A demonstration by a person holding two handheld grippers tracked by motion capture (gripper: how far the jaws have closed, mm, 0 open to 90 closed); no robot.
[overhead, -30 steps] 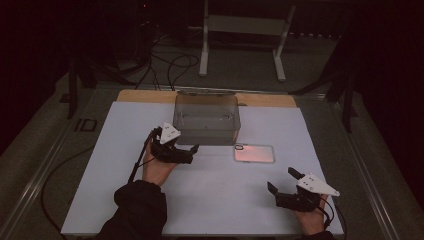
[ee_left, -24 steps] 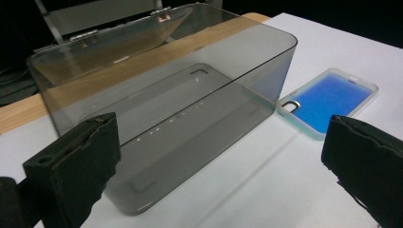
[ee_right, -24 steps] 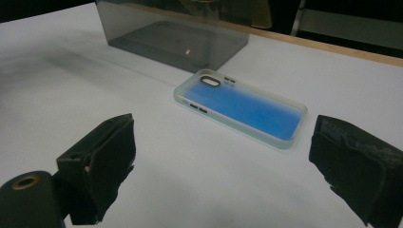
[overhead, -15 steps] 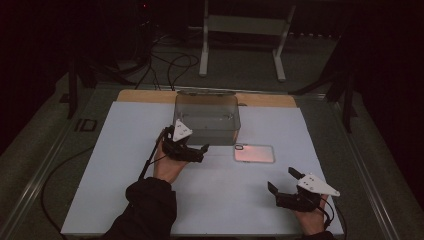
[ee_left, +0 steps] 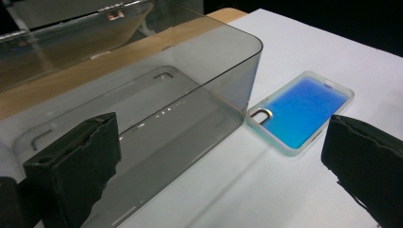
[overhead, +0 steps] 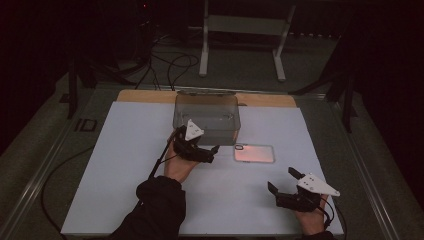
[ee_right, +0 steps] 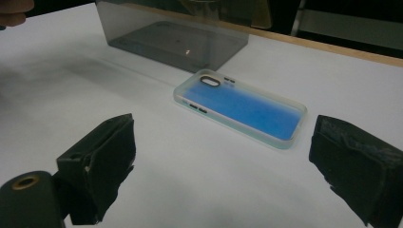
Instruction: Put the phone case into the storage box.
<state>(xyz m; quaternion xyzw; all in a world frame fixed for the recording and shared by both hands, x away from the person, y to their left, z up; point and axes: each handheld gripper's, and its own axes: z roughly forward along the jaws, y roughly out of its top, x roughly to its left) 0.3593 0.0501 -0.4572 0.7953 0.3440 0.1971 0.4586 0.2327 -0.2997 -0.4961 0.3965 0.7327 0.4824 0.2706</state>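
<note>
Two grippers work over a white desk (overhead: 125,190) in a dim room. On the far middle of the desk stands a clear smoky plastic box (overhead: 206,118), open at the top and with nothing in it. Just beside its near right corner a phone case (overhead: 254,153) lies flat, with clear edges and a camera cutout toward the box; it looks pinkish from above and blue in both gripper views. The left gripper (overhead: 207,151) is held just in front of the box's near wall, its tips pointing right toward the case. Its jaws stand wide apart with nothing between them; in the left gripper view they frame the box's side and the case. The right gripper (overhead: 283,181) sits at the near right of the desk, well apart from the case, jaws likewise spread wide and holding nothing.
</note>
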